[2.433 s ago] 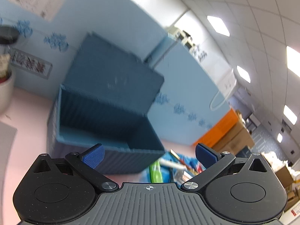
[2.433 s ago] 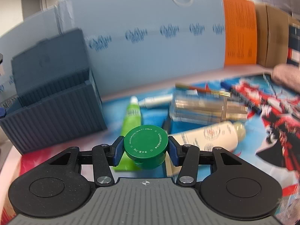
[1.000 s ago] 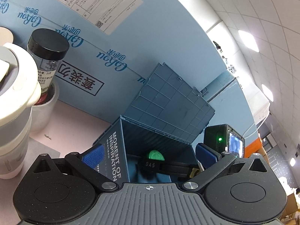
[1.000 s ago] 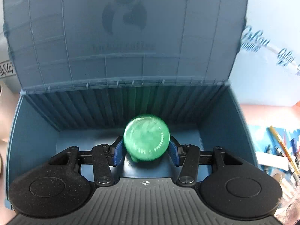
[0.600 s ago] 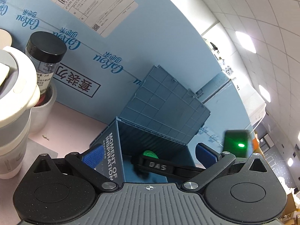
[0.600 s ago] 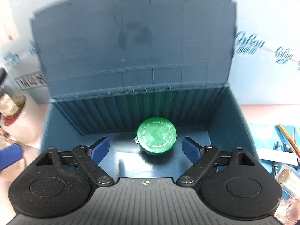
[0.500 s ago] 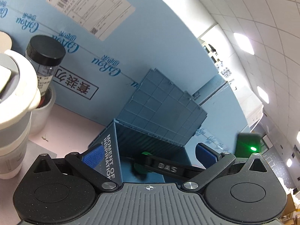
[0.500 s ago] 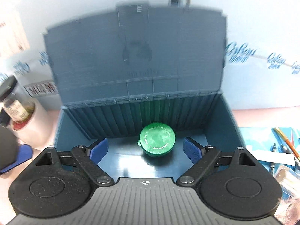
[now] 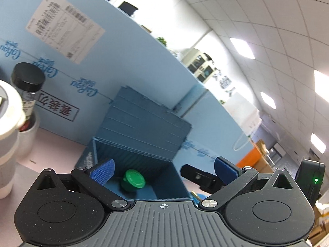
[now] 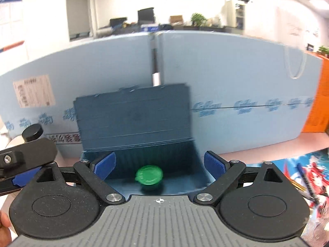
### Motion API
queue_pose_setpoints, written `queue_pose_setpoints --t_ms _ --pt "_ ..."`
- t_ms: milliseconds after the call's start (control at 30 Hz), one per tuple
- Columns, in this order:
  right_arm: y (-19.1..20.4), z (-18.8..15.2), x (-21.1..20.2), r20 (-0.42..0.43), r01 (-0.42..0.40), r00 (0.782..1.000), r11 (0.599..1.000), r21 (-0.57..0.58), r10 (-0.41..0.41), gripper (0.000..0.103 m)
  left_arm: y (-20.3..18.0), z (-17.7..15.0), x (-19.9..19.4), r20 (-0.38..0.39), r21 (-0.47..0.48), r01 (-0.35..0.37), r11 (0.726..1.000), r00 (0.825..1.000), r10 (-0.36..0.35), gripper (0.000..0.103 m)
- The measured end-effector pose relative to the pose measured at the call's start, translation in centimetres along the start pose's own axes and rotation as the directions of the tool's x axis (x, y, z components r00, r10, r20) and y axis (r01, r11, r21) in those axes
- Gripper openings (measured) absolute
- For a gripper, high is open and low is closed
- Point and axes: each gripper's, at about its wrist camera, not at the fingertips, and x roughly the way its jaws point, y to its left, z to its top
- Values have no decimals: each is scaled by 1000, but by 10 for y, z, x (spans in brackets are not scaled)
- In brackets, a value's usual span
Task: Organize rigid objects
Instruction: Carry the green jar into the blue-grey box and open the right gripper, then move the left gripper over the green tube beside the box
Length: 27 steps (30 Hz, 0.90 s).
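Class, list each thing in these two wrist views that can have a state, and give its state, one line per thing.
Blue storage box: lid raised, open.
Green jar: lying on the box floor, cap on, free of both grippers.
Right hand-held gripper: jaws opening, nothing between them.
Left hand-held gripper: open, empty.
Black-capped bottle: upright, capped.

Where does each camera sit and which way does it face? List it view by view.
Left wrist: on the left tongs, tilted, looking into the open blue box; the right tongs show at its right.
Right wrist: on the right tongs, jaws opening and empty, facing the box head-on.
Shared: box and green jar.
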Motion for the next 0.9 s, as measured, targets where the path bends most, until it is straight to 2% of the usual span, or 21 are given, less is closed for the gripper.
queue_pose_setpoints --t_ms 233,400,533,633,700,733,833,900 --pt "-34 -15 -31 104 45 993 997 64 -52 96 -14 -7 -4 -5 53 34 998 999 -34 103" --pt "-61 -37 -57 195 20 979 988 154 -50 100 -23 -13 1 -47 96 63 993 997 -59 103" --pt "-64 -49 -76 229 54 970 993 105 -77 103 -30 -18 6 -87 141 100 985 992 -88 103" --pt "-67 -58 -86 277 66 956 992 106 -93 103 -33 -22 9 -95 168 94 981 992 -79 103" --pt "-74 -66 -91 309 63 945 988 142 -105 103 -36 -26 11 -105 182 90 979 992 -72 103" --pt "-77 -73 -94 332 74 934 982 173 -129 103 -37 -27 12 -113 188 95 978 991 -75 103" --pt "-86 -97 -99 413 133 882 960 247 -228 103 -41 -32 16 -141 211 112 971 987 -83 103" --pt "-91 -108 -98 409 178 871 950 256 -274 103 -43 -36 20 -156 231 104 967 985 -69 103"
